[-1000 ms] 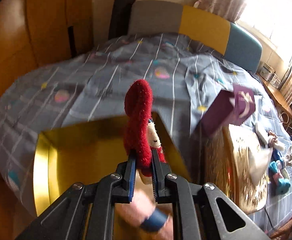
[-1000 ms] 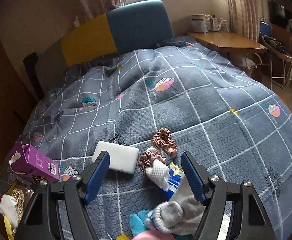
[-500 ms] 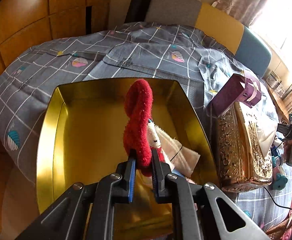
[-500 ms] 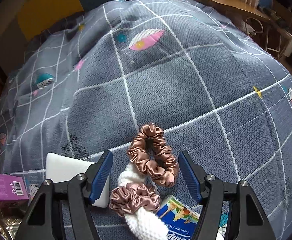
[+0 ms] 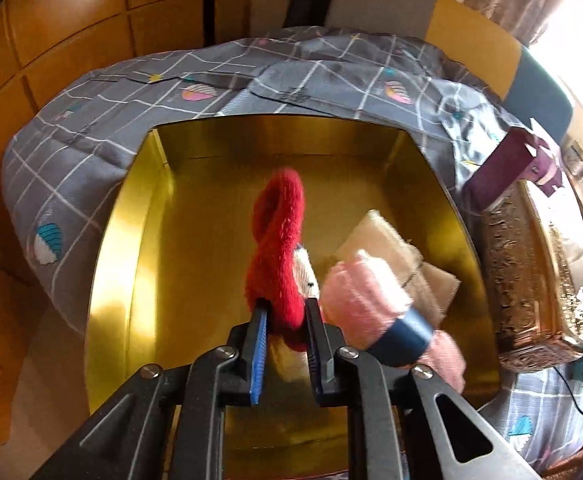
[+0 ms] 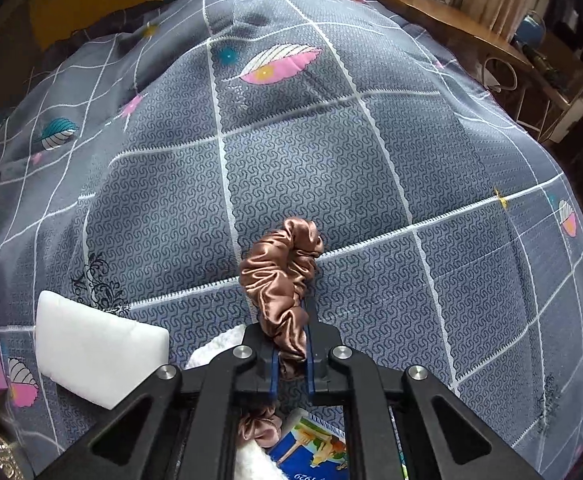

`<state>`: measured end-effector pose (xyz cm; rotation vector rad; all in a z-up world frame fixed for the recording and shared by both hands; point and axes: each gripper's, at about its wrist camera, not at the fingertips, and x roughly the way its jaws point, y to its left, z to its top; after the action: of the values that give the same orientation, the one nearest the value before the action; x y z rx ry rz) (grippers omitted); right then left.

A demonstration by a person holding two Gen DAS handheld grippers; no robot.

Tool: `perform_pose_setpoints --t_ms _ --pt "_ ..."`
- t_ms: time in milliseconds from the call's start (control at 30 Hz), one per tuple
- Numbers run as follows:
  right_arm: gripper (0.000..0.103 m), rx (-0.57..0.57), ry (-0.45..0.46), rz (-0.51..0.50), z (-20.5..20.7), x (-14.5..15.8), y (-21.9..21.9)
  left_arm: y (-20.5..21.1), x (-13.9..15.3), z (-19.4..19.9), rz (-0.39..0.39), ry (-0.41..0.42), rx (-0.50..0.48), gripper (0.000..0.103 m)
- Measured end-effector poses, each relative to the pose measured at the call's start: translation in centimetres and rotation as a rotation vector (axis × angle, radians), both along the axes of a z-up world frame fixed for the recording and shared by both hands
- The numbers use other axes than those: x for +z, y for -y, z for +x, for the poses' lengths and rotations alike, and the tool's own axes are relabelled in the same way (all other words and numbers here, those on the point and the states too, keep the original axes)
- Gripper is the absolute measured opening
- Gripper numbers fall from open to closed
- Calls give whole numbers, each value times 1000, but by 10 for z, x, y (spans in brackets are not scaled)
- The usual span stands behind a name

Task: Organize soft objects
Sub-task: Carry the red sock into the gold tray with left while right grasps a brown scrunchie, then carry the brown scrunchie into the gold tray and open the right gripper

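Note:
My left gripper (image 5: 286, 312) is shut on a red fuzzy sock (image 5: 279, 248) and holds it upright over the open gold tin (image 5: 111, 248). Inside the tin lie a pink rolled sock with a blue band (image 5: 375, 312) and a beige folded cloth (image 5: 395, 256). My right gripper (image 6: 291, 344) is shut on a brown satin scrunchie (image 6: 283, 268), held just above the grey checked bedspread (image 6: 331, 152). A second brown scrunchie (image 6: 259, 426) and a white knitted piece (image 6: 219, 348) lie under the gripper.
A white sponge block (image 6: 95, 348) lies left of the right gripper. A purple carton (image 5: 507, 168) and an ornate gold lid (image 5: 531, 280) sit right of the tin. A blue printed packet (image 6: 315, 452) lies below. A wooden wall stands behind the bed, a desk at right.
My left gripper has moved down over the tin with the red sock. My right gripper has closed on the brown scrunchie, which was lying between its open jaws.

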<state>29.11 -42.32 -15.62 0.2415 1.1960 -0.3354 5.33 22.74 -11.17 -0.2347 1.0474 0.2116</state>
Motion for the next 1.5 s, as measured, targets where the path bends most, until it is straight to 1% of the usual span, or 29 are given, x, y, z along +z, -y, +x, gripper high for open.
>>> perform_pose_setpoints --t_ms 33,133,267,367,433,633,733,900,1033,1133,1200,1333,1500 --pt "9 2 0 -6 0 0 -2 0 1 -2 17 9 4 24" --pt "9 -3 -2 -25 0 1 -7 -1 5 -6 30 29 -4 27" --pt "9 13 18 -54 0 10 -20 2 13 -11 86 56 -21 30" --pt "9 28 57 -66 -1 27 -29 8 22 -14 120 81 -40 31" --pt "9 53 80 -64 8 40 -40 12 27 -17 148 100 -56 32" --pt "9 170 133 -53 26 78 -88 24 37 -24 179 137 -104 33" --pt "9 251 177 -24 35 102 -118 30 39 -28 195 151 -132 33" --pt "9 447 264 12 41 151 -190 38 40 -34 168 166 -164 33" --pt "9 599 330 34 36 183 -254 41 40 -39 152 179 -176 33" --pt "9 726 361 64 22 200 -301 41 40 -43 143 185 -182 33" --pt "9 821 363 95 10 204 -331 38 40 -46 135 191 -179 33" --pt "9 986 341 124 -20 203 -379 32 41 -52 124 204 -164 33" --pt "9 1131 338 159 -65 199 -416 24 46 -59 116 231 -144 33"
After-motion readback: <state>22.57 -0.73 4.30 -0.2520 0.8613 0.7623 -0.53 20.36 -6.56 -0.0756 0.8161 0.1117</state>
